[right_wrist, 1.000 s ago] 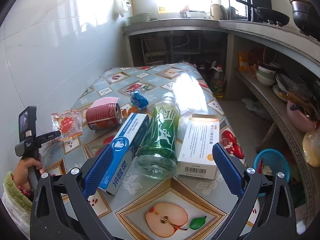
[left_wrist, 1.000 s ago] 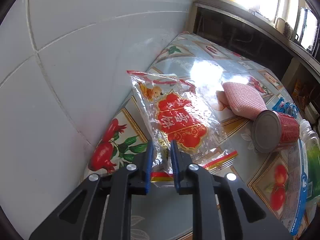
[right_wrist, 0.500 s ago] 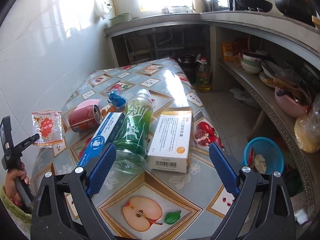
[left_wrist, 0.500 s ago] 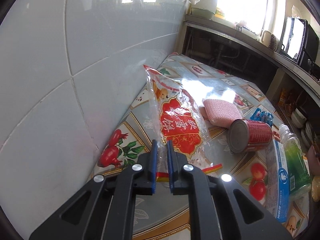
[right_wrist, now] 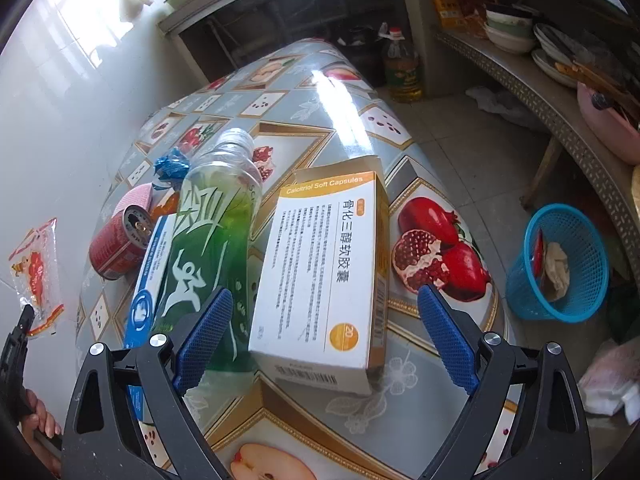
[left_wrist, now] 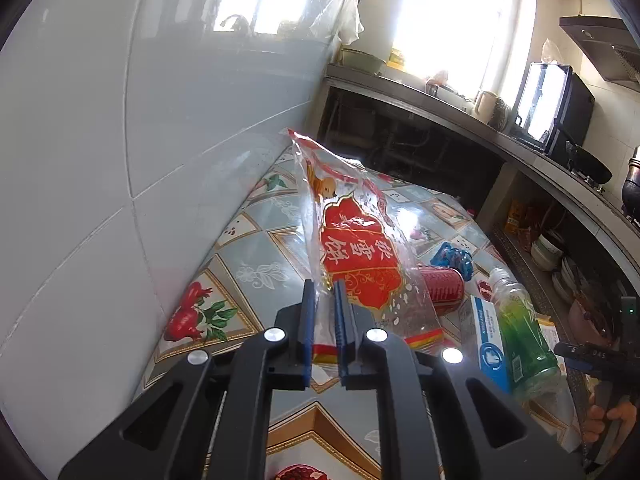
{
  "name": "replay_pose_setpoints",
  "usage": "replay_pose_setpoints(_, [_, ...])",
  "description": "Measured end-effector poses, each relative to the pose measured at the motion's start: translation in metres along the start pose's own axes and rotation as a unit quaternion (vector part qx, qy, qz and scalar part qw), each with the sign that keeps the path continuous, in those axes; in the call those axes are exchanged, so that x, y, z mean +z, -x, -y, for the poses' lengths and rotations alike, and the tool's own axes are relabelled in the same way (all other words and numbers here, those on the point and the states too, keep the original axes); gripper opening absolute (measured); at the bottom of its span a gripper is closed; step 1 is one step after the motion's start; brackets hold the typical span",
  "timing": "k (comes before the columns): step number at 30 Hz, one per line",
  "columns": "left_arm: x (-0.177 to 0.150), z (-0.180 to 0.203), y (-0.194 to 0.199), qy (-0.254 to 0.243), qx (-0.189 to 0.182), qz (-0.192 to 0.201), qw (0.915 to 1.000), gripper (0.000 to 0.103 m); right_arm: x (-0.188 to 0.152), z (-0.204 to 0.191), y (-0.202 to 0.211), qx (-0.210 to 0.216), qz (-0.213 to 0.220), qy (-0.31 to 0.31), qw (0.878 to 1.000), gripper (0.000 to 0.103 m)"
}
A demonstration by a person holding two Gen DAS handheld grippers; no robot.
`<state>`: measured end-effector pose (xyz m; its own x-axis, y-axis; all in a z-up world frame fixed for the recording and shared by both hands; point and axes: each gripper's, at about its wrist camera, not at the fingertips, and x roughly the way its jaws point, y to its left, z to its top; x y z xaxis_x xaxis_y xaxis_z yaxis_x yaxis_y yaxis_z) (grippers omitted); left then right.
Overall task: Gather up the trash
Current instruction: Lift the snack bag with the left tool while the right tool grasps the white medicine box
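My left gripper (left_wrist: 324,292) is shut on a clear snack wrapper with red print (left_wrist: 356,252) and holds it up above the table; the wrapper also shows at the far left in the right wrist view (right_wrist: 36,268). My right gripper (right_wrist: 324,300) is open and empty, just above a white and orange medicine box (right_wrist: 324,268) on the table. A green plastic bottle (right_wrist: 208,236), a blue and white box (right_wrist: 146,292) and a red can (right_wrist: 120,236) lie to the box's left. A blue trash basket (right_wrist: 560,264) stands on the floor at the right.
A pink cloth (right_wrist: 136,200) and a crumpled blue wrapper (right_wrist: 170,166) lie behind the can. The fruit-patterned tablecloth (right_wrist: 320,108) covers the table beside a white tiled wall (left_wrist: 120,140). Shelves with dishes (right_wrist: 512,32) run along the right. An oil bottle (right_wrist: 402,68) stands on the floor.
My left gripper has lifted the snack wrapper higher off the table. My right gripper has moved forward and down, close over the medicine box.
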<state>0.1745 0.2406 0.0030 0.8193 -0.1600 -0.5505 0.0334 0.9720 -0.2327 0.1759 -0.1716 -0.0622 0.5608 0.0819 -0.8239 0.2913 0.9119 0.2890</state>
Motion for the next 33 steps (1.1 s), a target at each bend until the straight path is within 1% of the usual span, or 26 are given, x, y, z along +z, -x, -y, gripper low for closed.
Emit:
replay_pose_setpoints(5, [-0.001,0.012,-0.009,-0.013,-0.015,-0.009,0.9998,0.008,0.008,-0.003,-0.02,-0.013,-0.033,0.014,0.999,0.089])
replay_pose_setpoints(8, [-0.002,0.017,-0.011,-0.017,-0.023,-0.014,0.9995,0.008,0.008,-0.005,-0.024,-0.022,-0.034,0.03,0.999,0.089])
replay_pose_setpoints(14, [-0.003,0.027,-0.015,-0.027,-0.03,-0.019,0.999,0.008,0.008,-0.001,-0.017,-0.042,-0.029,0.047,0.998,0.087])
replay_pose_setpoints(16, [-0.003,0.028,-0.014,-0.031,-0.031,-0.019,0.9988,0.008,0.009,0.0,-0.016,-0.046,-0.027,0.048,0.997,0.084])
replay_pose_setpoints(18, [-0.004,0.031,-0.013,-0.039,-0.031,-0.02,0.9986,0.008,0.008,0.001,-0.016,-0.037,-0.028,0.047,0.998,0.08])
replay_pose_setpoints(20, [-0.004,0.034,-0.012,-0.045,-0.031,-0.019,0.9983,0.008,0.009,0.001,-0.015,-0.028,-0.029,0.045,0.998,0.073])
replay_pose_setpoints(25, [-0.004,0.041,-0.012,-0.056,-0.03,-0.019,0.9978,0.008,0.008,0.002,-0.011,-0.027,-0.023,0.041,0.999,0.07])
replay_pose_setpoints(33, [-0.004,0.053,-0.009,-0.079,-0.024,-0.011,0.9965,0.008,0.004,0.019,0.003,-0.016,-0.013,0.018,1.0,0.068])
